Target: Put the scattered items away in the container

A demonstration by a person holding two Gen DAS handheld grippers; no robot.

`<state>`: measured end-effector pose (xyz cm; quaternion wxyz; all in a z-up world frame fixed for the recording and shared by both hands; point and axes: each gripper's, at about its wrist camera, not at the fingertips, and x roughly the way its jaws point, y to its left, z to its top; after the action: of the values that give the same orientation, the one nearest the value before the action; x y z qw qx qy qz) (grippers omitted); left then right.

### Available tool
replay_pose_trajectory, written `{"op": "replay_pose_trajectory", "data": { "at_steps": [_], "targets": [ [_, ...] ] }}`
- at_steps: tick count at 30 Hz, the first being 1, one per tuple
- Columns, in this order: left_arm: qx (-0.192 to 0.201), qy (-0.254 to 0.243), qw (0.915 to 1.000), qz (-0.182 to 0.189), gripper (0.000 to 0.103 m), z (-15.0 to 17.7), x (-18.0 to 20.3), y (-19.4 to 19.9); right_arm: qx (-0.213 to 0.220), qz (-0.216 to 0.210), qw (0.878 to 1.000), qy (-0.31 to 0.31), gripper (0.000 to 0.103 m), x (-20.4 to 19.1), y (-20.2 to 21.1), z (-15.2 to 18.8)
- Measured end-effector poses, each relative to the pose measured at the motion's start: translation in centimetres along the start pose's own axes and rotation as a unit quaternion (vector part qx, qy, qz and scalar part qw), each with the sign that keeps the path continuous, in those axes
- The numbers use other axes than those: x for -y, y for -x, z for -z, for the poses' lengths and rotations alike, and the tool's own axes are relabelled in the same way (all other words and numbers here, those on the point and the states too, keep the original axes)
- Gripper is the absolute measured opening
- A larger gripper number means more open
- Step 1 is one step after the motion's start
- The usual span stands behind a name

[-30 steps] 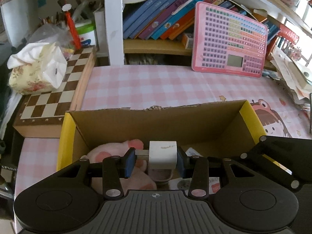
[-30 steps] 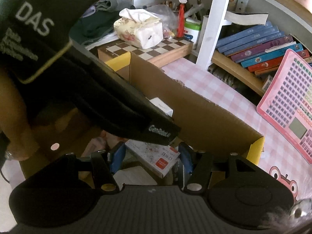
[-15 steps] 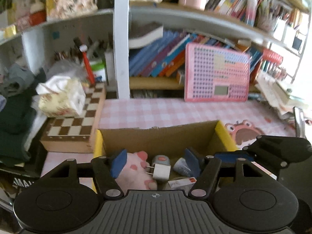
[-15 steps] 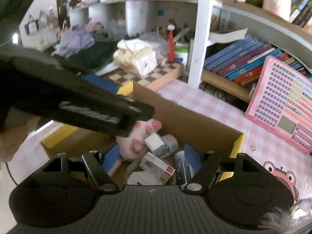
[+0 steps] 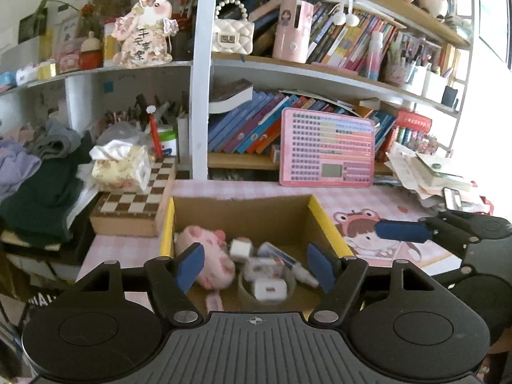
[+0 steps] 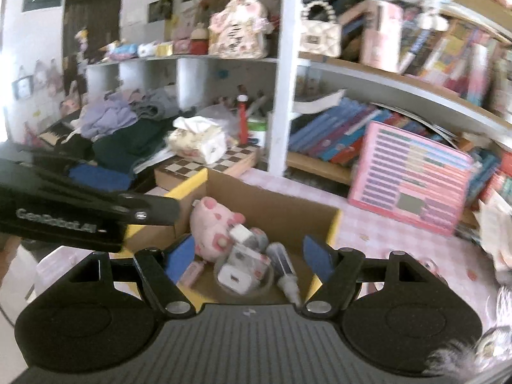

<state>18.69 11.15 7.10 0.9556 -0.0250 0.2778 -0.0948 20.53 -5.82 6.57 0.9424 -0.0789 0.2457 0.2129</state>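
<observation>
Left wrist view, both tools [image 5: 254,264] [image 6: 249,257] spread empty, brown cardboard box [image 5: 243,212], yellow flaps, cluttered inside

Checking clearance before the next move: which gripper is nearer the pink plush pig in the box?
Hard to call; perhaps left. The left gripper and right gripper both hang open above the cardboard box, the pink plush pig below each left fingertip.

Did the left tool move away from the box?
Yes. The left tool went up and back: the cardboard box now looks smaller and lower in its view, and the white charger it held lies inside.
</observation>
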Motion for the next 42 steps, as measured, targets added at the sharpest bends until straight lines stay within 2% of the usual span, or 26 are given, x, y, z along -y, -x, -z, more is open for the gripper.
{"op": "replay_pose_trajectory", "data": {
  "at_steps": [12, 22, 26, 33, 35, 42],
  "targets": [
    [-0.019, 0.004, 0.9998, 0.01, 0.073, 6.8, 2.7, 4.7, -0.035, 0.059, 0.997, -0.039, 0.074, -1.2, 6.8, 7.6],
    [-0.06, -0.009, 0.9981, 0.013, 0.073, 11.6, 5.0, 5.8, -0.072, 0.094, 0.99, -0.077, 0.078, -1.3, 10.0, 12.5],
    [-0.073, -0.014, 0.9972, 0.008, 0.074, 12.9, 5.7, 6.2, -0.078, 0.11, 0.988, -0.079, 0.082, -1.4, 11.1, 13.8],
    [-0.102, -0.018, 0.9946, 0.007, 0.08, 14.6, 6.8, 6.4, -0.092, 0.141, 0.98, -0.102, 0.087, -0.7, 12.5, 15.6],
    [-0.114, -0.014, 0.9934, 0.004, 0.084, 14.9, 6.8, 6.3, -0.096, 0.146, 0.978, -0.111, 0.092, -0.5, 12.8, 16.0],
    [-0.128, -0.004, 0.9918, -0.005, 0.096, 15.3, 6.6, 6.4, -0.111, 0.141, 0.977, -0.117, 0.098, -0.4, 13.0, 16.5]
  ]
}}
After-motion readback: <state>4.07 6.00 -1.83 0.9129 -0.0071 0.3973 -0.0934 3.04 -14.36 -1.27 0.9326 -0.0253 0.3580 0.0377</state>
